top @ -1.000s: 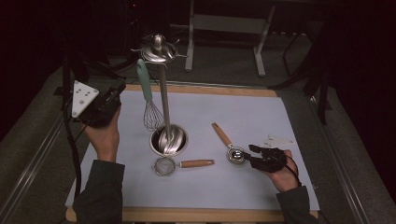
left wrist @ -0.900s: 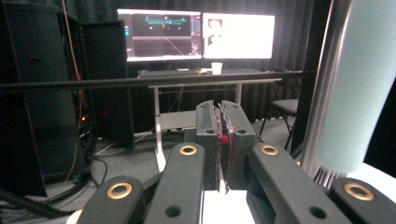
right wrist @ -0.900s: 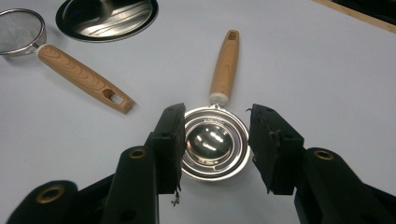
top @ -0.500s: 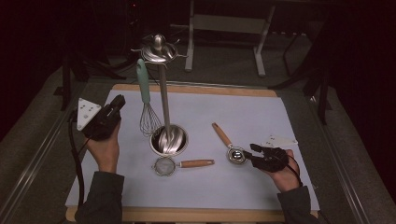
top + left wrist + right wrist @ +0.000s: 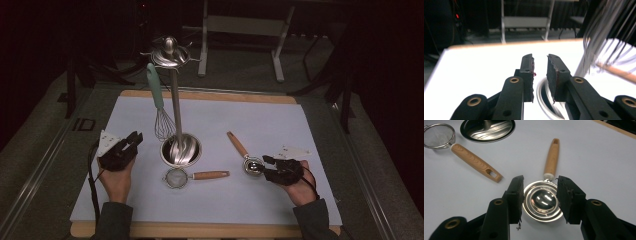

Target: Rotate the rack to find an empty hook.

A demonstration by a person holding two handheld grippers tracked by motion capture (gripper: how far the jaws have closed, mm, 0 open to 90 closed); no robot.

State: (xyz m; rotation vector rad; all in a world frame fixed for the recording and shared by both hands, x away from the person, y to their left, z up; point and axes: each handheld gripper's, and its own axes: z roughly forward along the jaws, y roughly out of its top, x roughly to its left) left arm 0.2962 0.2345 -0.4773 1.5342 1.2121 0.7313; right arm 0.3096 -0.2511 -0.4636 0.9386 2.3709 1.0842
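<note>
A steel utensil stand [image 5: 181, 150] rises from its round base at the middle of the pale mat [image 5: 260, 115]. A whisk [image 5: 156, 100] with a teal handle hangs from the stand's top. My left gripper [image 5: 135, 136] sits low, left of the base. Its jaws have just been opening and stand apart with nothing between them [image 5: 540, 57]. The whisk's wires [image 5: 609, 27] blur past at its right. My right gripper [image 5: 266, 164] rests on the mat, open. Its jaws flank the steel cup of a wooden-handled spoon [image 5: 542, 201] without a clear grip.
A small strainer [image 5: 177, 176] with a wooden handle lies in front of the stand's base, and also shows in the right gripper view [image 5: 439, 135]. The table's wooden edge [image 5: 200, 230] runs along the front. A white frame [image 5: 240, 25] stands behind the table.
My left gripper has come down from beside the whisk's handle to just above the mat, and its jaws have parted. The right gripper and the utensils have not moved.
</note>
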